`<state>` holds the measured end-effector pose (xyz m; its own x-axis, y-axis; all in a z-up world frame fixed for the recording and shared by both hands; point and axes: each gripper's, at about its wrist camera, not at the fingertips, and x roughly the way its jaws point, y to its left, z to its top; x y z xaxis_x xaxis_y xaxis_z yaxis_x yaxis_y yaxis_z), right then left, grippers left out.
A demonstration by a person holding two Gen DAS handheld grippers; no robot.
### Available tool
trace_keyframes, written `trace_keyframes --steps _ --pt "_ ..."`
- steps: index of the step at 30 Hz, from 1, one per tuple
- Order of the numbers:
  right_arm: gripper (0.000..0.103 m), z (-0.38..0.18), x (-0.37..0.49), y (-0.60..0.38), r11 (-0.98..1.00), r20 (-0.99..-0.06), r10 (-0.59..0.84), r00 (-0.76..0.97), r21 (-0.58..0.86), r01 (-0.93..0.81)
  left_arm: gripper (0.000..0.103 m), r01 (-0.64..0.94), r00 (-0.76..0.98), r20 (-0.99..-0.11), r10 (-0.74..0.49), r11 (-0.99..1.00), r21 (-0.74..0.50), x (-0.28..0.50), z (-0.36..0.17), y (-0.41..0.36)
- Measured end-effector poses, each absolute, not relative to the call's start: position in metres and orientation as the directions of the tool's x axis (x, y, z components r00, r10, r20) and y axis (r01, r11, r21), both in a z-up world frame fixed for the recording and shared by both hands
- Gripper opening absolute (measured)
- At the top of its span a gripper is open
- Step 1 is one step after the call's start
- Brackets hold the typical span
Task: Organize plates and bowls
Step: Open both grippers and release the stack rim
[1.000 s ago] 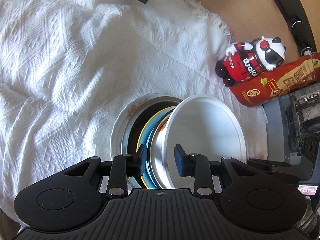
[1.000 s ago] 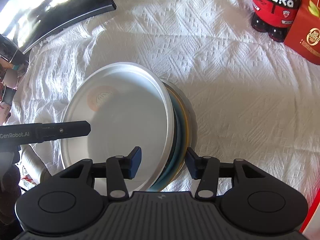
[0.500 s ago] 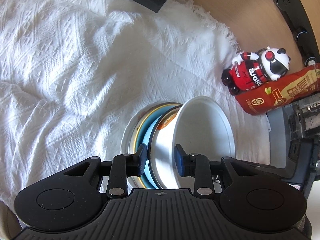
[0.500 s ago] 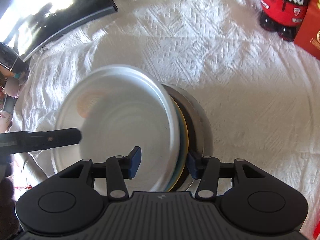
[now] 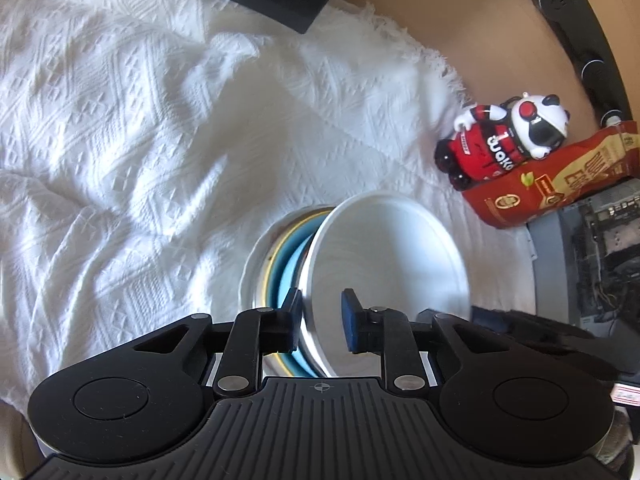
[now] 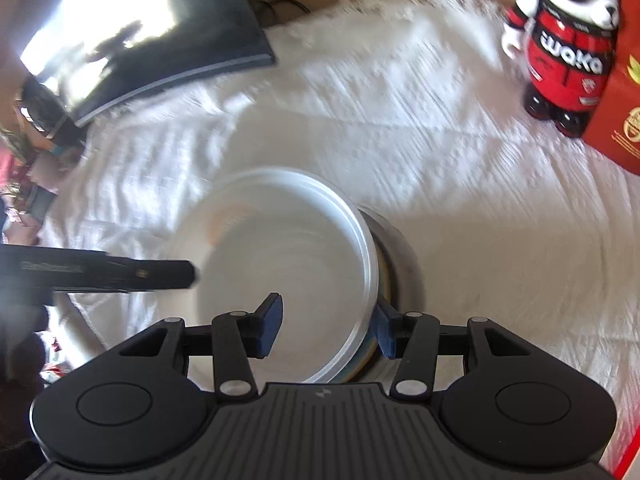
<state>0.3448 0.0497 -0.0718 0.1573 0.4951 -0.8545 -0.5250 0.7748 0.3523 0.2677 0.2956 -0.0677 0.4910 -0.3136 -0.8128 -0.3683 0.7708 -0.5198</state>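
Progress: the dishes are already nested as one stack, a shallow white round plate (image 5: 384, 256) foremost, a light-blue plate (image 5: 289, 276), a yellow-rimmed plate (image 5: 271, 268) and a white outer dish (image 5: 250, 264) behind it. The stack stands on edge, tilted over the white textured cloth (image 5: 120, 140); setting it down remains.

Left gripper (image 5: 320, 320): jaws closing, the white plate's rim between them; one pad touches, the other stands off.

Right gripper (image 6: 326, 326): jaws part-spread, straddling the stack's opposite rim; the view is blurred and I cannot tell whether the pads press.
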Motion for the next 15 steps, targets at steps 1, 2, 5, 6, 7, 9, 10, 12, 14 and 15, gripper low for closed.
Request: trace_keyframes --steps 1,2,5,6,7,9,10,12,14,15 --pt "0.049 -0.0695 0.3434 0.0510 0.773 -0.852 0.497 0.163 0.350 -0.529 0.023 -0.371 0.489 -0.812 -0.318 0.767 -0.524 0.2671 -0.0691 0.2965" --pt "0.050 -0.0675 0.3423 0.0519 0.772 -0.850 0.498 0.169 0.346 -0.533 0.023 -0.373 0.488 -0.812 -0.321 0.764 -0.526 0.2664 -0.0701 0.2971" --pt "0.050 -0.0667 0.3401 0.0526 0.772 -0.850 0.498 0.170 0.345 -0.534 0.023 -0.370 0.484 -0.809 -0.332 0.761 -0.533 0.2657 -0.0714 0.2964" --pt "0.050 -0.0682 0.3400 0.0518 0.775 -0.852 0.496 0.169 0.346 -0.529 0.023 -0.367 0.483 -0.810 -0.332 0.763 -0.532 0.2660 -0.0711 0.2960" --pt "0.050 -0.0701 0.3406 0.0512 0.778 -0.854 0.493 0.167 0.347 -0.524 0.023 -0.366 0.482 -0.812 -0.330 0.767 -0.528 0.2664 -0.0704 0.2955" --pt "0.050 -0.0734 0.3417 0.0506 0.780 -0.855 0.495 0.156 0.358 -0.514 0.023 -0.365 0.484 -0.810 -0.330 0.766 -0.530 0.2669 -0.0693 0.2959" --pt "0.050 -0.0741 0.3407 0.0495 0.781 -0.854 0.496 0.155 0.360 -0.511 0.022 -0.365 0.486 -0.810 -0.329 0.765 -0.530 0.2666 -0.0688 0.2962" --pt "0.050 -0.0747 0.3391 0.0486 0.780 -0.853 0.497 0.158 0.359 -0.513 0.022 -0.365 0.489 -0.812 -0.319 0.771 -0.522 0.2663 -0.0669 0.2962" --pt "0.050 -0.0739 0.3371 0.0469 0.781 -0.852 0.496 0.168 0.353 -0.515 0.022 -0.364 0.493 -0.814 -0.309 0.776 -0.515 0.2656 -0.0637 0.2960" --pt "0.050 -0.0730 0.3360 0.0457 0.784 -0.851 0.493 0.181 0.344 -0.516 0.022 -0.362 0.497 -0.812 -0.307 0.777 -0.515 0.2644 -0.0616 0.2962"
